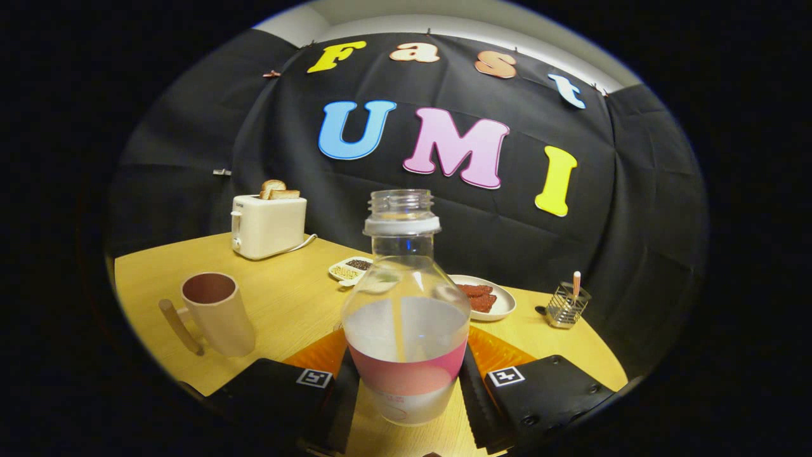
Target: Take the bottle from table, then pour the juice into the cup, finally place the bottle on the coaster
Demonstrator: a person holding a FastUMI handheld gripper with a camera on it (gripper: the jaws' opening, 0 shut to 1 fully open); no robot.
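**Bottle held upright between the claw's fingers, over the coaster**

Going from the left, we see a pinkish mug with a long handle standing on the wooden worktop, well off to the side of the claw. Beyond it, near the back wall, sits a cream toaster with two slices of toast standing up out of its slots. Nearer the middle, a small divided dish holds seeds or grains.

At the centre we find the clear bottle, uncapped, upright, and part full of pale juice, with a pink label band around its lower body. It stands between the two fingers, which press against its sides, so the claw is gripping it. An orange coaster shows on both sides of the bottle, just behind the fingers; we cannot tell whether the bottle's base touches it.

To the right, beyond the bottle, a white plate carries reddish-brown slices, and further right stands a wire holder with a stick in it.
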